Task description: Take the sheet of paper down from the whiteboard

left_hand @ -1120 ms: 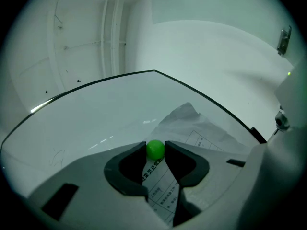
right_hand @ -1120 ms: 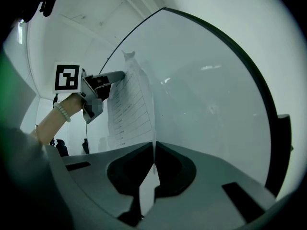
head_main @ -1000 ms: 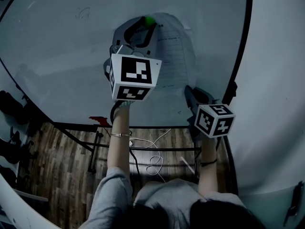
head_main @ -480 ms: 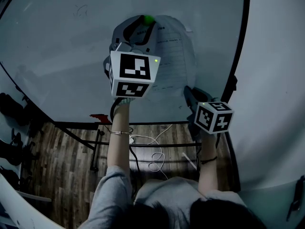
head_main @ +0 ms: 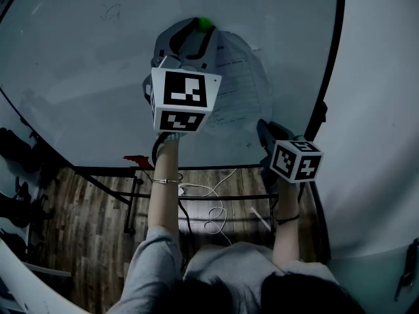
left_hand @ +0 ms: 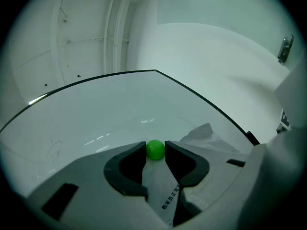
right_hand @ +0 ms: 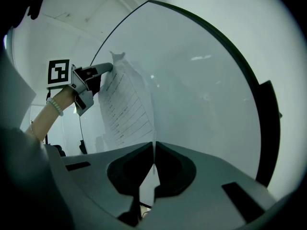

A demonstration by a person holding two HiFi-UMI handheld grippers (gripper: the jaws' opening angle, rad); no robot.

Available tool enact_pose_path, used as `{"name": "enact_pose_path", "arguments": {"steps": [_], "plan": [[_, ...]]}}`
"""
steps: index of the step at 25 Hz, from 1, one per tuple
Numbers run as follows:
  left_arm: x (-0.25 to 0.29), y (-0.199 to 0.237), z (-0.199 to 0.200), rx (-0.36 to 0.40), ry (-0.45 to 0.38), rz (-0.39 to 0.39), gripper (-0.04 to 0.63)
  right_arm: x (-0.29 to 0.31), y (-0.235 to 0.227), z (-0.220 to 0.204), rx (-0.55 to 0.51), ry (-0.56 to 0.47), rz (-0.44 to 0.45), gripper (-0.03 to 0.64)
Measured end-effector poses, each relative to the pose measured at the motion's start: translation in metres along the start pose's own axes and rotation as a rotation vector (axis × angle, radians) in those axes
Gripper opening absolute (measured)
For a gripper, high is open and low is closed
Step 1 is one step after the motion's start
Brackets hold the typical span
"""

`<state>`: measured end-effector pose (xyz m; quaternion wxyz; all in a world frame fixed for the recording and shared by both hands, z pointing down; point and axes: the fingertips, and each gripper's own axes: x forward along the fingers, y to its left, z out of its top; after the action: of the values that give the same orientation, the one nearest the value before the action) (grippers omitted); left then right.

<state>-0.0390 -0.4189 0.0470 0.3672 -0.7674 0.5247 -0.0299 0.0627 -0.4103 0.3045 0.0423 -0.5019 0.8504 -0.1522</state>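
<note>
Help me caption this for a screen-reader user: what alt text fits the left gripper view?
The left gripper pinches a small green magnet between its two dark jaws, at the top of a printed sheet of paper on a whiteboard. To the right, the sheet's corner looks crumpled.

free: bare whiteboard [head_main: 78, 64] at left | blocked: black frame [head_main: 335, 44], wall [head_main: 380, 110] at right

Left arm [head_main: 163, 205] bare to elbow, stretched up and forward. Left gripper [head_main: 195, 34] held high, tilted slightly upward, jaws closed on green magnet [left_hand: 155, 149]. Right arm [head_main: 285, 231] stretched forward, lower. Right gripper [right_hand: 154, 153] level, jaws fully together, pinching sheet [right_hand: 125, 104] at lower edge.
</note>
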Motion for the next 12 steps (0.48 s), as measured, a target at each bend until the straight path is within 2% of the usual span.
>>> {"name": "enact_pose_path", "arguments": {"steps": [4,12], "plan": [[-0.007,-0.015,-0.017,-0.030,-0.017,-0.015,0.127,0.001,-0.016,-0.030,0.025,0.006,-0.020,0.002],[-0.015,-0.016,-0.022,-0.125,-0.044,-0.040,0.129,-0.007,-0.016,-0.033,0.031,-0.015,-0.035,0.002]]}}
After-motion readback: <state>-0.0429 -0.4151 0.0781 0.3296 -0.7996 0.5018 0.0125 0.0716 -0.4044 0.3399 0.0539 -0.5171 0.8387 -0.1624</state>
